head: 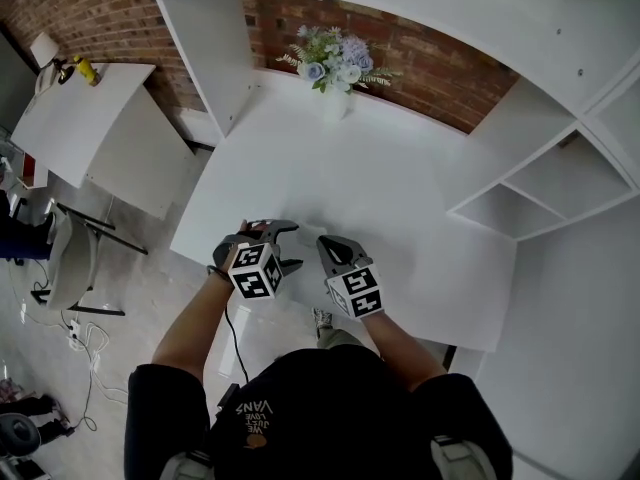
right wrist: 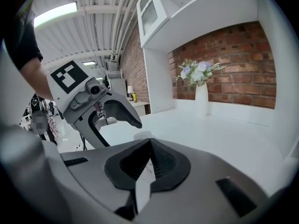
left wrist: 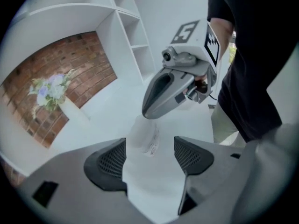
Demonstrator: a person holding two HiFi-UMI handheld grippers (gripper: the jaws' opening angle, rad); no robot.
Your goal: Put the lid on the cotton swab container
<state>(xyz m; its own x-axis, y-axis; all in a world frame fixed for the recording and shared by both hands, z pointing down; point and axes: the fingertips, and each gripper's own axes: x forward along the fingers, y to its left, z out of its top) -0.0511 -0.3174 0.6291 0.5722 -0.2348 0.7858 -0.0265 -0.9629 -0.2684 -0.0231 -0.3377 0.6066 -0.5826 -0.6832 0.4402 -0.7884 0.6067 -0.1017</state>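
A small translucent cotton swab container stands on the white table near its front edge, between my two grippers. My left gripper is open. In the left gripper view its pads stand wide apart, with the container just beyond the gap. My right gripper is shut, and its closed tip sits at the container's top. In the right gripper view the pads meet, and the container shows just past them. I cannot make out the lid apart from the container.
A white vase of pale flowers stands at the back of the table against a brick wall. White shelves flank the table's right side. A second white table is far left. The table's front edge is close under my hands.
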